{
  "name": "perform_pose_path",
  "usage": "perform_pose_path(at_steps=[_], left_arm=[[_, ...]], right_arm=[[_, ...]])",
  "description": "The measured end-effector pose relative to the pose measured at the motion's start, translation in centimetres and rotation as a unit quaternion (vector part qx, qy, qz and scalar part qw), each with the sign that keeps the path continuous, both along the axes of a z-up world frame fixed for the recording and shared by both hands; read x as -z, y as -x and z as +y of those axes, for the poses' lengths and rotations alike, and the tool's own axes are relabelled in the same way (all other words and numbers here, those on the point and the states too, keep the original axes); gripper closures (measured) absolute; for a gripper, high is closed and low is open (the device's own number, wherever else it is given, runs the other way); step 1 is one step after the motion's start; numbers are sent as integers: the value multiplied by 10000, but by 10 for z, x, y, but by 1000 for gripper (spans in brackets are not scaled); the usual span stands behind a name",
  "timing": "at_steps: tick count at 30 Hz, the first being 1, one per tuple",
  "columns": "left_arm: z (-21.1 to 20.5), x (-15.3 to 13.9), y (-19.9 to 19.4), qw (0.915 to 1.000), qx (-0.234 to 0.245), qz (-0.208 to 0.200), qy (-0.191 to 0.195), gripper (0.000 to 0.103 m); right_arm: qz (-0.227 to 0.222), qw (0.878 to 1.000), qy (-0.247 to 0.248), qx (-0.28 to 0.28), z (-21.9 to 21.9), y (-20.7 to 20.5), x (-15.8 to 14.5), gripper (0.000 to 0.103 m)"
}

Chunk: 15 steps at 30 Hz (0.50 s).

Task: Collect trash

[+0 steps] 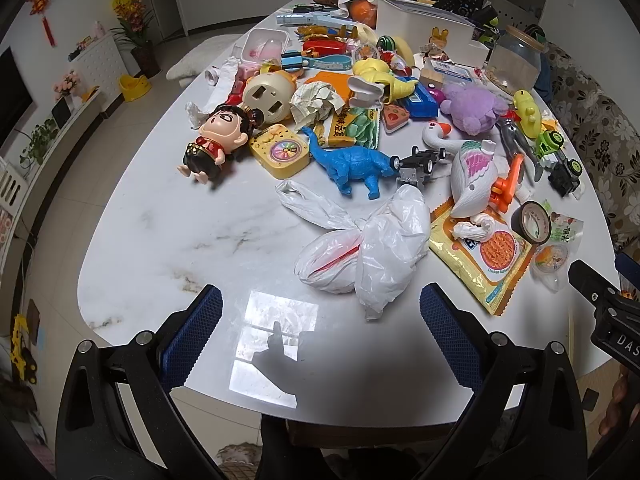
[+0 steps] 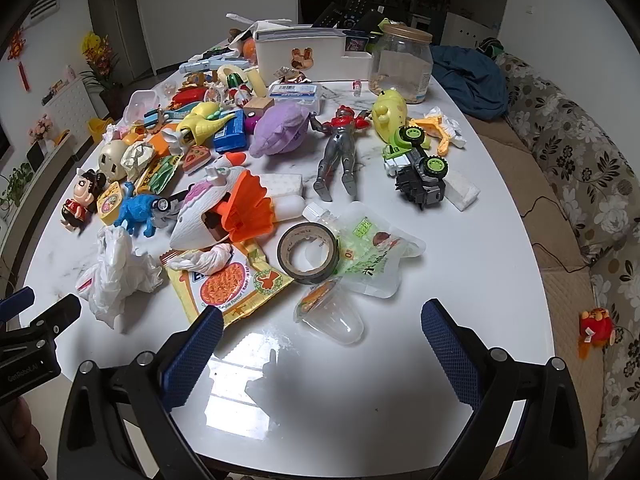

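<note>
A crumpled white plastic bag [image 1: 372, 248] lies on the white marble table [image 1: 180, 220], just beyond my open, empty left gripper [image 1: 320, 312]; it also shows in the right wrist view [image 2: 114, 272]. A yellow noodle wrapper [image 2: 232, 284] with a twisted tissue [image 2: 204, 260] on it, a clear jelly cup [image 2: 332, 312], a green drink pouch [image 2: 372, 252] and a tape roll [image 2: 308, 252] lie just beyond my open, empty right gripper [image 2: 320, 320]. A crumpled paper ball [image 1: 316, 100] sits among the toys.
Toys crowd the table's middle and far side: a blue dinosaur [image 1: 352, 164], a doll [image 1: 212, 140], a white bird toy [image 2: 224, 208], a silver figure [image 2: 340, 148], a toy truck [image 2: 416, 164]. A white box [image 2: 304, 52] and a jar [image 2: 402, 64] stand behind. A floral sofa [image 2: 580, 160] runs along the right.
</note>
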<state>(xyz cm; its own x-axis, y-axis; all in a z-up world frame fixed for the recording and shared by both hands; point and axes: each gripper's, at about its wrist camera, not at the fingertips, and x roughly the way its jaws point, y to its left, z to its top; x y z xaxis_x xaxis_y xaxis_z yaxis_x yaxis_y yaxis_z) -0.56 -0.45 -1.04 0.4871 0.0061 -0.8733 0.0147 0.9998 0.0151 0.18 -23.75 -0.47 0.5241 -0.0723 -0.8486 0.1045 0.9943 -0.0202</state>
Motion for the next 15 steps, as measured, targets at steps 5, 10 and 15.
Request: perform_pose_path(at_steps=[5, 10, 15], left_arm=[[0, 3, -3, 10000, -15, 53, 6, 6], [0, 3, -5, 10000, -11, 58, 3, 6], [0, 4, -6, 10000, 3, 76, -4, 6]], right_arm=[[45, 10000, -2, -5, -1, -2, 3, 5], [66, 10000, -7, -1, -2, -3, 4, 5], [76, 9999, 16, -118, -3, -2, 7, 5]])
